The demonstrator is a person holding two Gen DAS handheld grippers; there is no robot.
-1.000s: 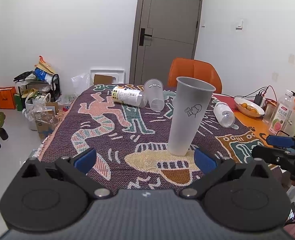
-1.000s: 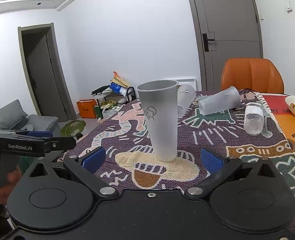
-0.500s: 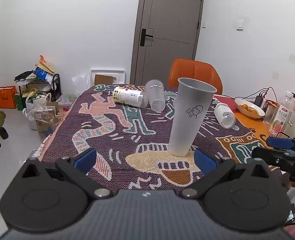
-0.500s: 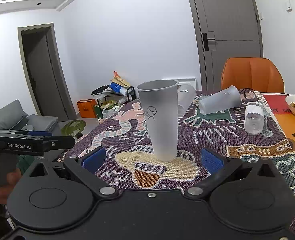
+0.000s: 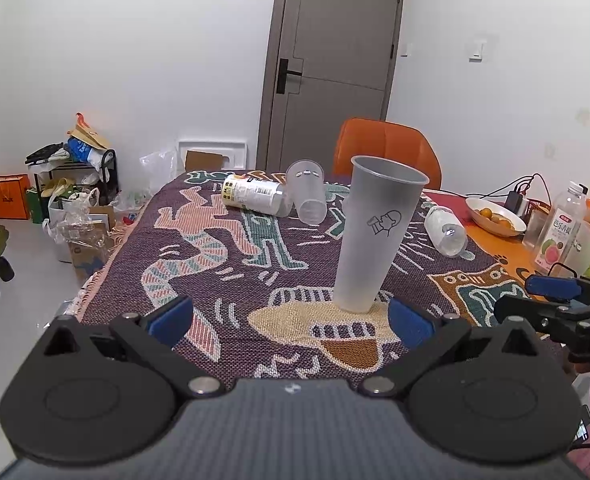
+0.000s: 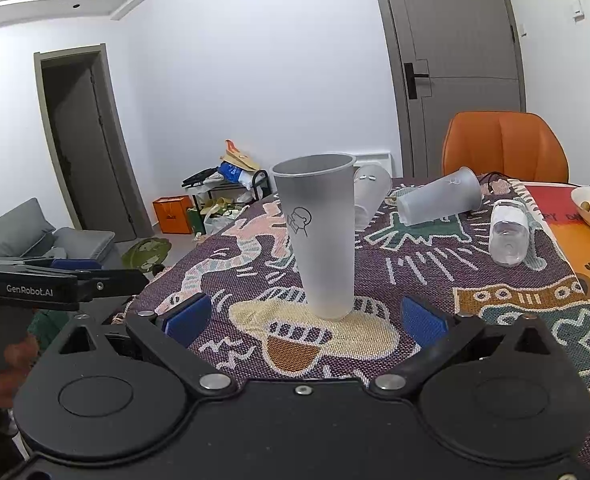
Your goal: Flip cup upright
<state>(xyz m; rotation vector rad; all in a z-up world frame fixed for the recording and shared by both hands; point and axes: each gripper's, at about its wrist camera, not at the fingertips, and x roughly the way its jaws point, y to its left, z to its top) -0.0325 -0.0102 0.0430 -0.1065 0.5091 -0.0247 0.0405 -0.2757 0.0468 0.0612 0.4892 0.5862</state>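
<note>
A tall frosted cup (image 5: pixel 375 236) with a small line drawing stands upright, mouth up, on the patterned tablecloth (image 5: pixel 215 264); it also shows in the right wrist view (image 6: pixel 323 236). My left gripper (image 5: pixel 291 320) is open and empty, just short of the cup's base. My right gripper (image 6: pixel 303 320) is open and empty, also just short of the base. Each gripper shows at the edge of the other's view, the right one (image 5: pixel 555 300) and the left one (image 6: pixel 59 280). Nothing touches the cup.
Another frosted cup (image 6: pixel 439 200) and a clear cup (image 5: pixel 307 192) lie on their sides farther back. A labelled can (image 5: pixel 251 194) and a small bottle (image 5: pixel 445 232) lie nearby. A fruit bowl (image 5: pixel 495 216), a juice bottle (image 5: pixel 561 232) and an orange chair (image 5: pixel 387 148) are at the right.
The left wrist view has shifted slightly; the cup stays upright in place and both grippers stay open.
</note>
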